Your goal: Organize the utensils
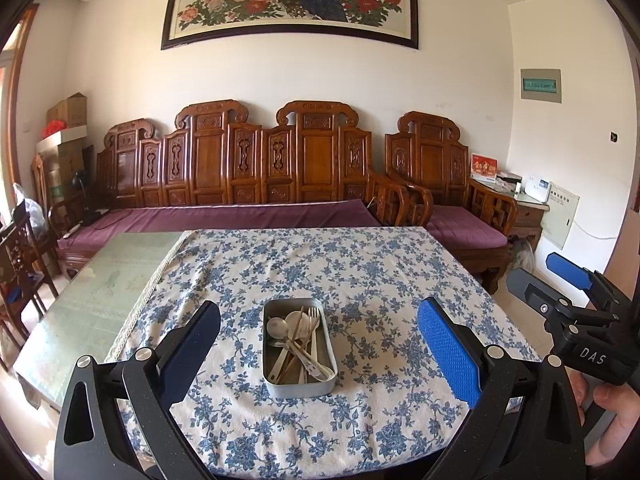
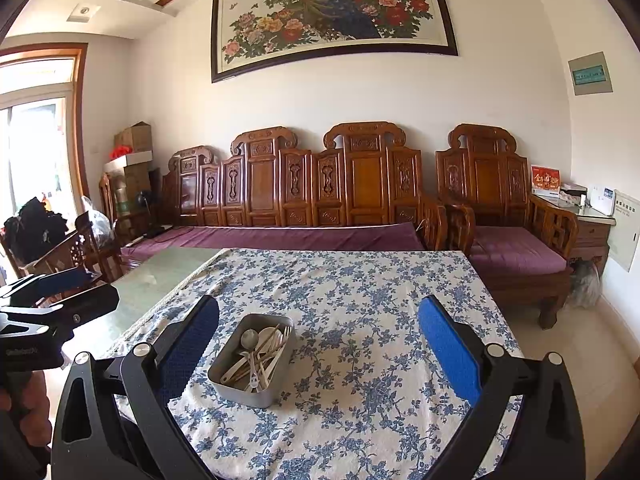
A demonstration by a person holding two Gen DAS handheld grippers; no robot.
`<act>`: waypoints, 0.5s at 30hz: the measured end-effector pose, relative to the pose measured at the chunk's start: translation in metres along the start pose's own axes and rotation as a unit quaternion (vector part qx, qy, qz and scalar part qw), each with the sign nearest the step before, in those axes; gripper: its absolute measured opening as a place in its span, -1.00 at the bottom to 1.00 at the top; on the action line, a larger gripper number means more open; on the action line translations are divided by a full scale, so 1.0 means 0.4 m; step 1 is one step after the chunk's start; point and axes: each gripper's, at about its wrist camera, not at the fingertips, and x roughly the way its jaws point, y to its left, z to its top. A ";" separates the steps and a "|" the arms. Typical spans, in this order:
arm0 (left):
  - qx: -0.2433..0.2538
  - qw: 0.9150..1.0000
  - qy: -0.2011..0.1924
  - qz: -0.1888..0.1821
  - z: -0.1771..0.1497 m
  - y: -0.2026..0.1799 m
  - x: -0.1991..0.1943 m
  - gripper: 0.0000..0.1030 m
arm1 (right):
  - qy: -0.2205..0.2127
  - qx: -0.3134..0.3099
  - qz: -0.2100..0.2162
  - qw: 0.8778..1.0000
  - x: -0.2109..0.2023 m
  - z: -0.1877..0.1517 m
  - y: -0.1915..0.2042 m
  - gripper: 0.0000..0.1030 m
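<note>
A grey metal tin (image 1: 270, 372) stands on the blue-flowered tablecloth (image 1: 360, 280), holding several utensils (image 1: 300, 340): a metal spoon, a fork, white plastic cutlery and chopsticks. My left gripper (image 1: 320, 334) is open and empty, raised above the table's near edge with the tin between its fingers in view. My right gripper (image 2: 320, 336) is open and empty, also raised; the tin (image 2: 236, 390) with its utensils (image 2: 258, 354) sits left of centre there. The right gripper also shows in the left wrist view (image 1: 552, 280), the left gripper in the right wrist view (image 2: 68, 292).
The cloth covers the right part of a glass-topped table (image 1: 100, 280); its left part is bare glass. A carved wooden sofa (image 1: 240, 168) with purple cushions stands behind, an armchair (image 1: 440, 184) at right. Wooden chairs (image 1: 20, 272) stand left of the table.
</note>
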 end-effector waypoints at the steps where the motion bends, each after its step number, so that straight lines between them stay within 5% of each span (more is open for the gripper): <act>1: 0.000 1.000 0.000 0.000 0.000 0.000 -0.001 0.85 | 0.000 0.000 0.000 1.000 0.001 0.000 0.001 0.95; 15: -0.003 1.000 0.003 0.000 0.001 0.004 -0.003 0.85 | -0.001 0.002 0.003 1.000 0.001 -0.001 -0.003 0.95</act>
